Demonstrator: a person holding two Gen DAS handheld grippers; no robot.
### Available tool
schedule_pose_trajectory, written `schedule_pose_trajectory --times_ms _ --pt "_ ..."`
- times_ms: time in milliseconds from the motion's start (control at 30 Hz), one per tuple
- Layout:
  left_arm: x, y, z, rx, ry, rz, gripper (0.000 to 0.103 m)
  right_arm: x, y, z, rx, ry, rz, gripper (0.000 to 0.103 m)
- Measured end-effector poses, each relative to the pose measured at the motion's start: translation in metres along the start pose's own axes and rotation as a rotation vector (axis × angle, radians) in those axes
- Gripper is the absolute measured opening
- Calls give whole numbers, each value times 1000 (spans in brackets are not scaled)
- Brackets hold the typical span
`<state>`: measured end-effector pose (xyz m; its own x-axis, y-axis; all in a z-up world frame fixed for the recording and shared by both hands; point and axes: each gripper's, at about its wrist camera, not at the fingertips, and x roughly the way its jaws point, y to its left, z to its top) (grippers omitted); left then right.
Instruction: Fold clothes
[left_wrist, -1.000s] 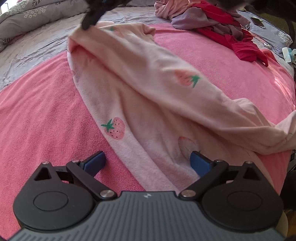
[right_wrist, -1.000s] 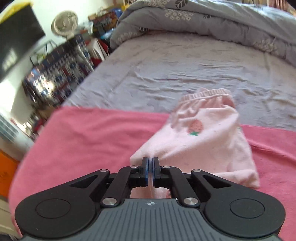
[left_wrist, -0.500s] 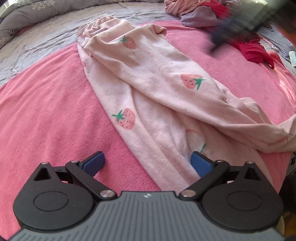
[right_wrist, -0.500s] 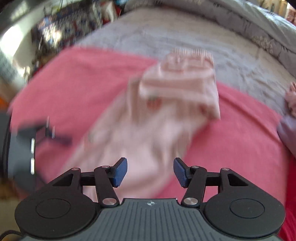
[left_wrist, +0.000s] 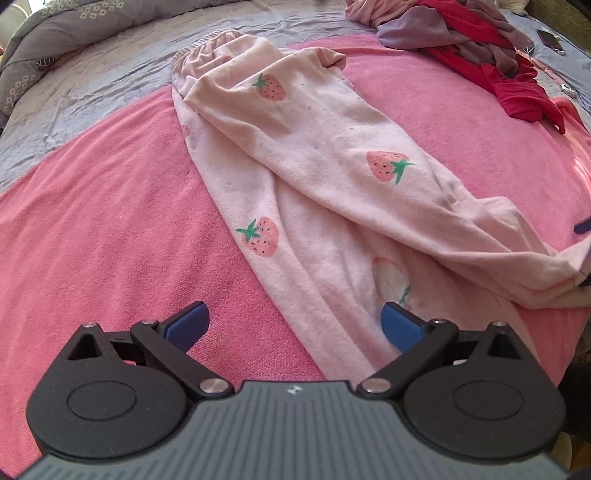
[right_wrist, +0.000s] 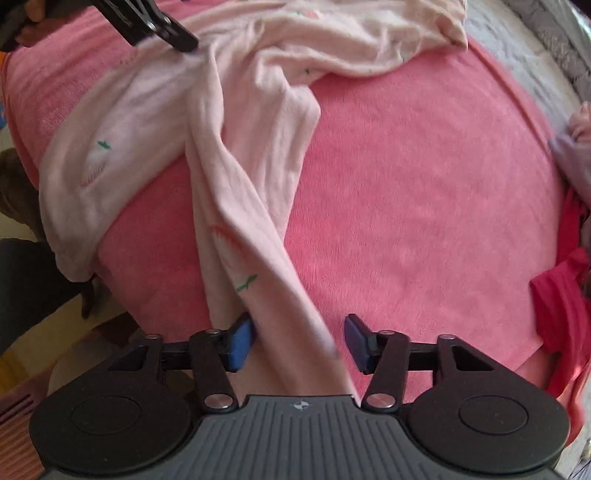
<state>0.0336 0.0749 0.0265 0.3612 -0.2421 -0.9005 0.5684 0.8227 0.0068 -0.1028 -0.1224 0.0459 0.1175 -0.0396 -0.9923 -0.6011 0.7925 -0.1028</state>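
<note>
1. Here, nearest first: the right gripper (right_wrist: 299, 341) points down at the bed with its jaws apart and closing. One leg of the pale pink strawberry-print fleece trousers (right_wrist: 251, 206) runs up between the blue pads. The left pad touches or sits just beside the cloth; the right pad is clear of it. No grip yet.
2. The left gripper (left_wrist: 293, 325) has its jaws wide apart and holds nothing. The other trouser leg lies between them, nearer the right-hand pad, flat on the plush pink blanket (left_wrist: 92, 206).
3. Beyond the left jaws the trousers stretch away, legs crossed and one lying over the other, to the gathered waistband (left_wrist: 207, 44) at the far end, where the blanket gives way to the grey bedsheet (left_wrist: 110, 70).
4. Far right of the left jaws: a loose heap of red and mauve clothes (left_wrist: 480, 44), well apart from the trousers.
5. Risks, as judgement: closing off-centre could pinch a single layer or an edge only, so the leg slides out on lifting. The crossed legs could drag each other and bunch. Plush on plush may cling and pull the blanket.
6. Containers: none in view; the clothes lie loose on the bed.
</note>
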Motion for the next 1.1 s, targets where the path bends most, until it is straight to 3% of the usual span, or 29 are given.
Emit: schedule_pose_trajectory --times_ms 33,233,367,500,600,633,833,900,967,1033,1100 --pt "-2 -1 0 6 0 3 100 -3 0 -2 19 8 22 13" --pt "-11 -4 0 16 -8 14 100 -44 25 -4 -11 -37 107 9" --pt "-20 -2 1 -5 -28 11 100 -82 62 11 -65 -115 302 8" --pt "-28 5 -1 -21 -30 11 100 -78 101 36 -88 -134 500 8" --pt "-40 6 -7 -37 -22 -51 100 -71 108 38 -62 -150 401 11" --pt "-45 3 -9 -42 -19 -115 100 -68 104 33 -32 -141 359 17" --pt "-55 -54 -28 -78 -2 -537 96 -50 48 0 152 -30 165 22" --pt "-45 -69 -32 -151 4 -596 84 -48 27 -9 254 -8 129 25" --pt "-23 -76 -37 -284 62 -633 67 -47 12 -15 326 0 102 28" --pt "-1 -79 -42 -418 122 -655 63 -48 5 -18 360 0 86 33" --pt "9 -80 -45 -496 126 -618 62 -48 4 -21 362 -4 85 36"
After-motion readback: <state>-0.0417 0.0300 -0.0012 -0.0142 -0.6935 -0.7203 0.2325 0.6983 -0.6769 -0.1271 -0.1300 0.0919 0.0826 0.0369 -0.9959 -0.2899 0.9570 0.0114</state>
